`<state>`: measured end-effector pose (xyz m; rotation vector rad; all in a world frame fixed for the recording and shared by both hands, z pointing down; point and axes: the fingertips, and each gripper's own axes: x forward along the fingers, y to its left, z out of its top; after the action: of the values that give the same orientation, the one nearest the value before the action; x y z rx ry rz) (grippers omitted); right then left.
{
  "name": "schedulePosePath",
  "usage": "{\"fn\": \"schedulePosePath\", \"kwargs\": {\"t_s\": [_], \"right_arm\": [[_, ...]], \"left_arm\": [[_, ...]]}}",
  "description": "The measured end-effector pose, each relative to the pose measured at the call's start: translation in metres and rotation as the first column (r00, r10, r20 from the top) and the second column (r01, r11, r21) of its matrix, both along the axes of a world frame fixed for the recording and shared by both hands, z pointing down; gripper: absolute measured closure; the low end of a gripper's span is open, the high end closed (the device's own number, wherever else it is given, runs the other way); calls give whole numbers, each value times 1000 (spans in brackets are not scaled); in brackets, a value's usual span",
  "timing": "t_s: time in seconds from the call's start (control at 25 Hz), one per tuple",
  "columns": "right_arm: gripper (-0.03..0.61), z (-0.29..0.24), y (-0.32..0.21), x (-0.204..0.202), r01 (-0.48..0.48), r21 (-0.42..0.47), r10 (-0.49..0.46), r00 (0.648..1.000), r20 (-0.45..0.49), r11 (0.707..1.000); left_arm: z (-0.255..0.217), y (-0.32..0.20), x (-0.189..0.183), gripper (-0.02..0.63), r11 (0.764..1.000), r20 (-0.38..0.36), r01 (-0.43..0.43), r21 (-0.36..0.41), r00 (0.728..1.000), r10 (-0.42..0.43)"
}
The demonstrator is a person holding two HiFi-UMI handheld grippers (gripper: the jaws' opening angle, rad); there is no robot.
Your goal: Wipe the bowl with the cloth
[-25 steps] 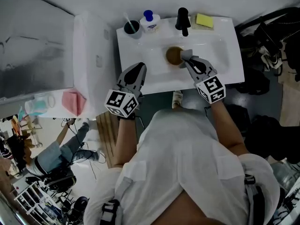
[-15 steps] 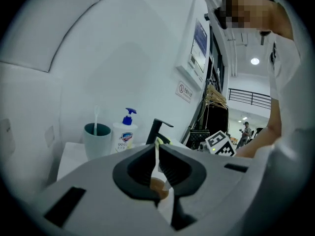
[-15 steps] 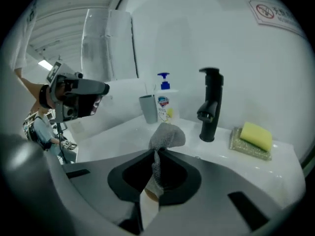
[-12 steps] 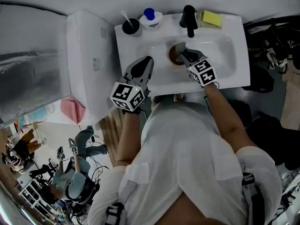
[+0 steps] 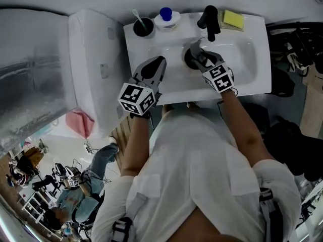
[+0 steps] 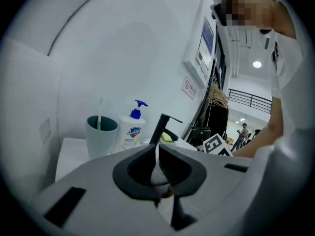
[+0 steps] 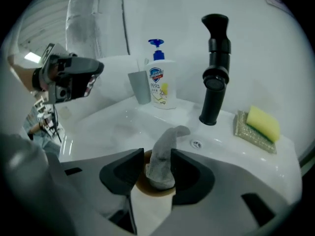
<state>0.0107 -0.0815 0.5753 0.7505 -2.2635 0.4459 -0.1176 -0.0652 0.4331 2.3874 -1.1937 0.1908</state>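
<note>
A: White wall at the back, viewed steeply from above. Logging left to right. Far left?

B: Tall white unit (image 5: 96, 59), just beside white sink top (image 5: 252, 79). Along back edge of sink top: dark cup (image 5: 143, 27) with toothbrush (image 5: 136, 16) standing inside. Next to it, soap bottle (image 5: 166, 18) with blue pump.

A: Left gripper?

B: Left gripper (image 6: 155, 146) over front left part of sink top, pointing toward cup and soap bottle. Jaws closed together, nothing between them.

A: Location of bowl and cloth?

B: Brown bowl (image 7: 156, 191) down in basin (image 7: 113, 127), in front of black faucet (image 5: 209, 20). Grey cloth (image 7: 165, 141) bunched inside bowl, one end sticking up above rim.

A: Right gripper?

B: Right gripper (image 7: 157, 154) tilted down into basin, directly over bowl. Jaws just been opening; now parted, with cloth standing between them. Gap showing beside one pad, so no squeeze on cloth. Contact at other pad not certain.

A: Further right?

B: Yellow sponge (image 5: 233, 19) lying on textured pad (image 7: 243, 132) at back right of sink top, near faucet but apart from it.
</note>
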Motion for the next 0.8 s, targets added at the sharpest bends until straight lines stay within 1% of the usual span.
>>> {"fn": "schedulePosePath", "kwargs": {"t_s": [0.04, 0.12, 0.16, 0.24, 0.32, 0.36, 0.44, 0.64, 0.72, 0.8], "right_arm": [[393, 0, 2, 4, 46, 28, -44, 998, -55, 999], [388, -1, 6, 10, 156, 91, -139, 975, -173, 983], [388, -3, 7, 11, 213, 125, -183, 959, -217, 969], [382, -6, 9, 10, 320, 179, -263, 922, -284, 930], [370, 0, 10, 5, 416, 188, -341, 879, -333, 890], [367, 6, 11, 2, 455, 177, -375, 857, -353, 873], [362, 21, 10, -3, 512, 141, -428, 816, -388, 848], [351, 61, 14, -14, 606, 26, -537, 723, -435, 795], [351, 75, 16, -18, 625, -9, -562, 696, -447, 781], [351, 88, 18, -20, 622, -43, -571, 687, -449, 782]], "left_arm": [[1, -1, 1, 584, 1000, 1, -6, -3, 1000, 6], [5, -3, 2, 584, 1000, 3, -18, -11, 1000, 18], [7, -4, 3, 584, 1000, 3, -23, -15, 1000, 23], [9, -6, 5, 584, 999, 4, -31, -18, 1000, 31], [11, -7, 7, 584, 999, 7, -36, -21, 999, 36], [13, -8, 7, 584, 999, 9, -38, -23, 999, 38], [16, -8, 8, 584, 999, 13, -42, -28, 999, 42], [26, -10, 11, 584, 998, 21, -49, -43, 999, 50], [33, -11, 12, 584, 997, 25, -54, -56, 998, 56], [41, -10, 14, 584, 995, 28, -64, -72, 997, 66]]}}
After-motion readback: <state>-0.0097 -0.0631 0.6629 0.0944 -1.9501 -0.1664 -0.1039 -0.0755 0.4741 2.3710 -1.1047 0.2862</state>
